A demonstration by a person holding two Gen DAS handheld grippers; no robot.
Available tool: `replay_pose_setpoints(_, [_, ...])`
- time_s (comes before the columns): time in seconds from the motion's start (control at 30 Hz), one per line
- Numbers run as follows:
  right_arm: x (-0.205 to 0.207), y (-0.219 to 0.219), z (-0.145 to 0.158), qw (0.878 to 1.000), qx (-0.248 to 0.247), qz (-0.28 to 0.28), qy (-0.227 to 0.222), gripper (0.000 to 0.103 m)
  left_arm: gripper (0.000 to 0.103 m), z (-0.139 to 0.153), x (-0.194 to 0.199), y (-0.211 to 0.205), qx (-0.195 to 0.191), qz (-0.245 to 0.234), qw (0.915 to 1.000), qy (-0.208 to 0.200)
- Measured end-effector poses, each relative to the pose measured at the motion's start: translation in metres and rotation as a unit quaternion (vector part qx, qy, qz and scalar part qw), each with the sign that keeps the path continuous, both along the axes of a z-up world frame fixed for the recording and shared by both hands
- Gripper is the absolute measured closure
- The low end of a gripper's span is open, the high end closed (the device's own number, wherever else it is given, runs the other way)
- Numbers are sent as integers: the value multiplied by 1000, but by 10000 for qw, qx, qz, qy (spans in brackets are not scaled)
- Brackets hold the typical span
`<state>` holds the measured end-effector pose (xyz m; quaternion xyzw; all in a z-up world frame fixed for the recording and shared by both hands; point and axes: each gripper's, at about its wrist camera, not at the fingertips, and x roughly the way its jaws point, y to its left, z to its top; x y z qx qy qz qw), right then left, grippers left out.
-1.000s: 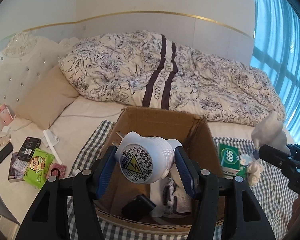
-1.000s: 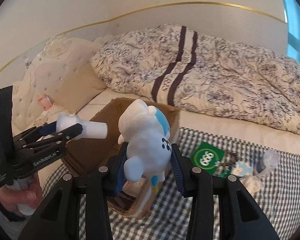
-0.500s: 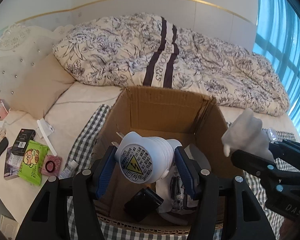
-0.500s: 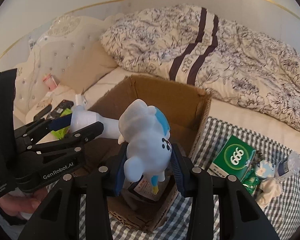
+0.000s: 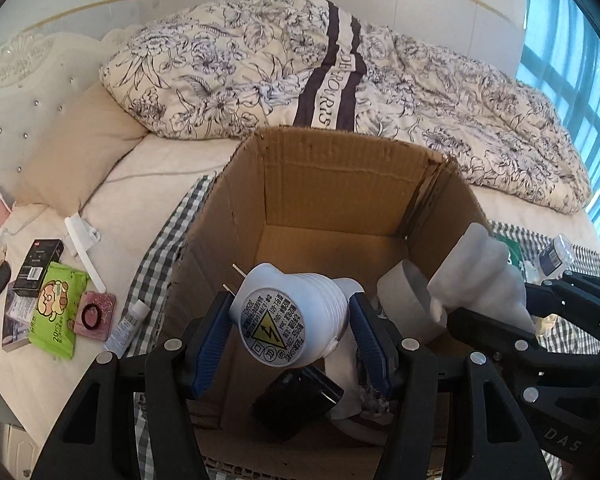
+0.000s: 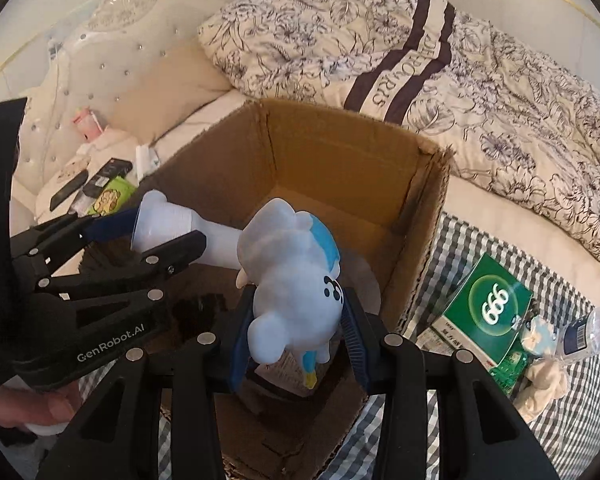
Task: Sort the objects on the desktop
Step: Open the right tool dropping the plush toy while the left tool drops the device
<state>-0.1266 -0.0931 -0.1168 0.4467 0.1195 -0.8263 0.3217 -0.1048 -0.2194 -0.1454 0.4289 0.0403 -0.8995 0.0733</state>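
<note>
Cardboard box [image 5: 332, 184] under both loads: your left gripper [image 5: 294, 336] pinches the white plug-in device [image 5: 296, 316] above its floor, your right gripper [image 6: 298, 344] clamps the plush toy [image 6: 292, 300] beside it — releasing together, they may collide or bounce out.

box floor [image 5: 324, 248]: partly hidden | plug label [image 5: 274, 330]: print unreadable

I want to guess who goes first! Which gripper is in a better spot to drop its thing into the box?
Probably left. The left gripper holds the white plug-in device well over the cardboard box. The right gripper holds its plush toy nearer the box's front corner.
</note>
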Motion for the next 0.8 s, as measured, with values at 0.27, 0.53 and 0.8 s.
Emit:
replay_pose_setpoints(0.27, [-2,-1,-12,9998,185,35,-98,63,41,-4,-1,0,28,72,9999,-83])
replay_pose_setpoints(0.53, [10,5,10,9994,-189,112,260,48,37,20,6,-4,91,210,9996,180])
replay_pose_setpoints(0.8, [20,27,37,9976,-389,-87,562,48,37,47,16,6,62,201,9988,442])
